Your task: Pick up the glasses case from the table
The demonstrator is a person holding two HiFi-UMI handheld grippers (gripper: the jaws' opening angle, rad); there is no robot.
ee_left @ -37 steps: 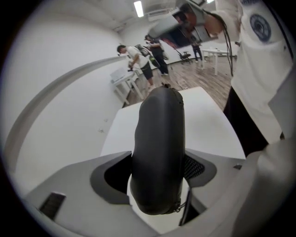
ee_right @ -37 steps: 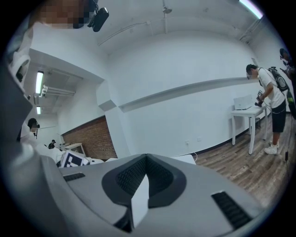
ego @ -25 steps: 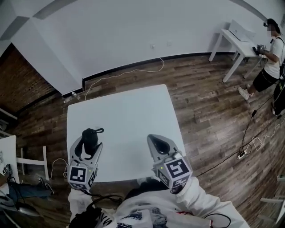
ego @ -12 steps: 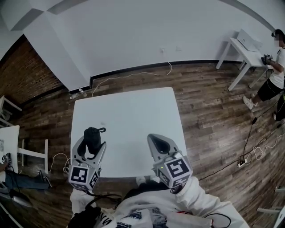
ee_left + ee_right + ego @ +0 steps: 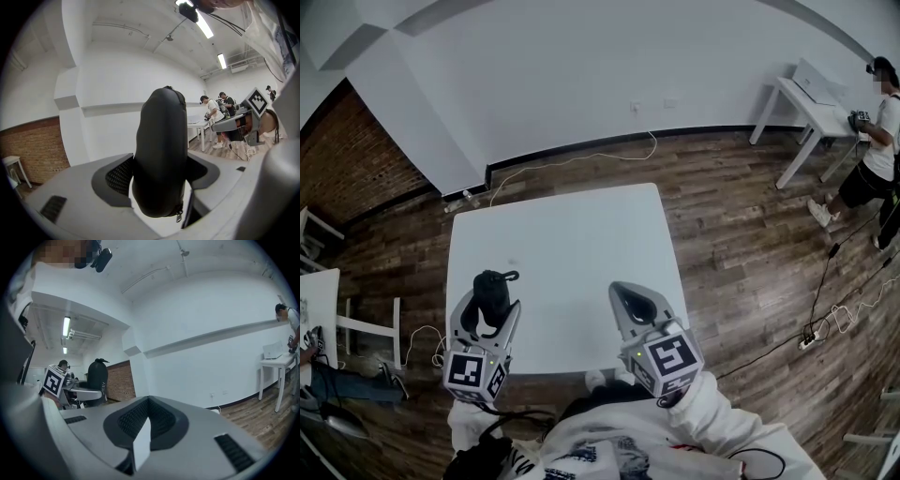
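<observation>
The black zipped glasses case (image 5: 492, 287) stands upright between the jaws of my left gripper (image 5: 490, 300), which is shut on it and holds it just above the near left part of the white table (image 5: 572, 234). In the left gripper view the case (image 5: 161, 150) fills the middle, with both pads pressed on its sides and the zip pull hanging at its lower end. My right gripper (image 5: 630, 298) hovers over the table's near right part, its jaws together with nothing in them. From the right gripper view the case (image 5: 97, 373) shows at the left.
A person (image 5: 874, 141) stands at a white desk (image 5: 806, 89) at the far right. A white cable (image 5: 581, 155) runs along the wall's foot. A power strip (image 5: 811, 342) with cords lies on the wooden floor at the right. White furniture (image 5: 366, 328) stands to the left.
The left gripper keeps its hold on the case and has drifted only slightly. The right gripper has stayed where it was. The head view has shifted a little.
</observation>
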